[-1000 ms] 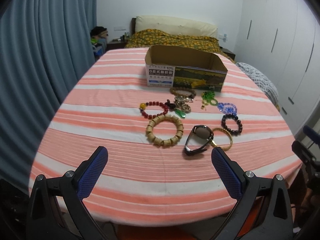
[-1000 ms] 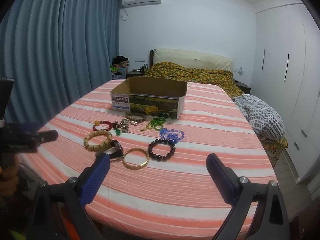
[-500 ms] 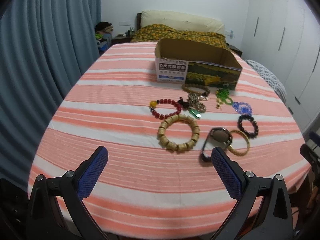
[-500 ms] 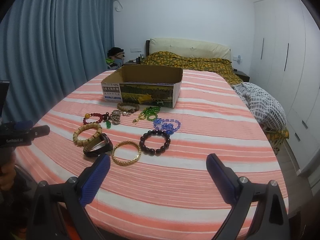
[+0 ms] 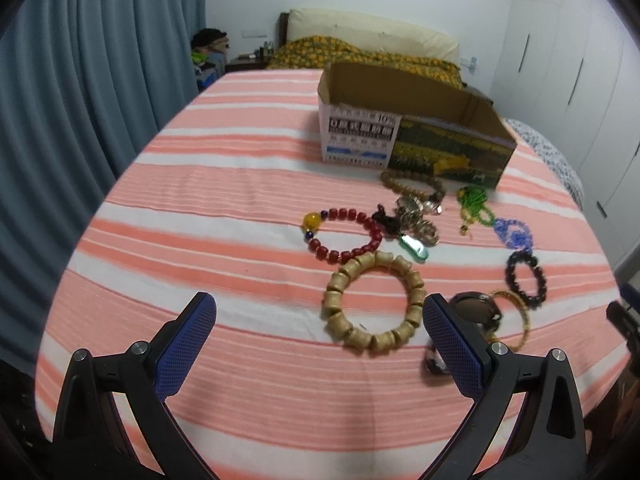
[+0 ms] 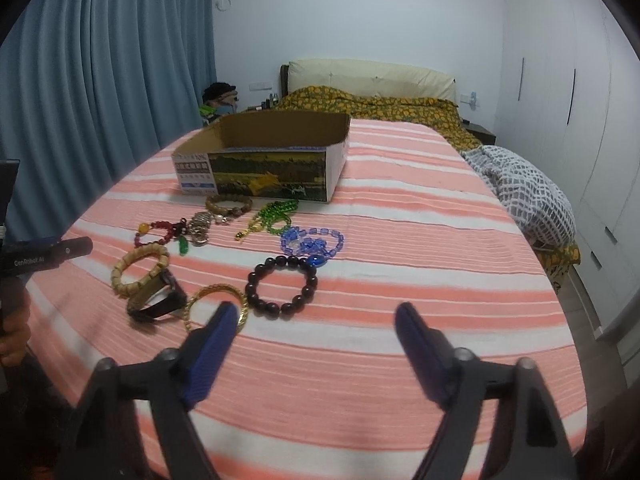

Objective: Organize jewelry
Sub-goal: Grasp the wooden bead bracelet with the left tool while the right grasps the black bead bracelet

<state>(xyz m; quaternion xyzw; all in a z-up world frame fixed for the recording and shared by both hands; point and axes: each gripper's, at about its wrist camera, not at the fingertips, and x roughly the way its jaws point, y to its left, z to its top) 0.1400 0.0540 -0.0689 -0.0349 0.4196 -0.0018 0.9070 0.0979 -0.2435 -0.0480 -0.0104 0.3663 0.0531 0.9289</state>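
Several bracelets lie on the striped cloth in front of an open cardboard box (image 5: pixel 360 136). My left gripper (image 5: pixel 318 300) is open above the cloth. A wooden bead bracelet (image 5: pixel 376 342) lies just beyond and between its fingers, and a dark watch (image 5: pixel 476 312) sits behind the right finger. My right gripper (image 6: pixel 316 308) hovers over the cloth with its jaws closing and nothing between them. A dark bead bracelet (image 6: pixel 280 308) lies just ahead of it, with a gold bangle (image 6: pixel 216 292) by its left finger.
Red (image 5: pixel 348 256), green (image 5: pixel 474 200) and blue (image 5: pixel 514 236) bead strings and a metal charm cluster (image 5: pixel 416 220) lie nearer the box. A curtain (image 6: pixel 100 80) hangs on the left, a bed (image 6: pixel 380 104) stands behind, and wardrobes (image 6: pixel 560 100) are on the right. A hand (image 6: pixel 12 340) holds the left gripper.
Both grippers have moved forward and down toward the jewelry, which now looks larger and closer. The right gripper's fingers have come closer together.
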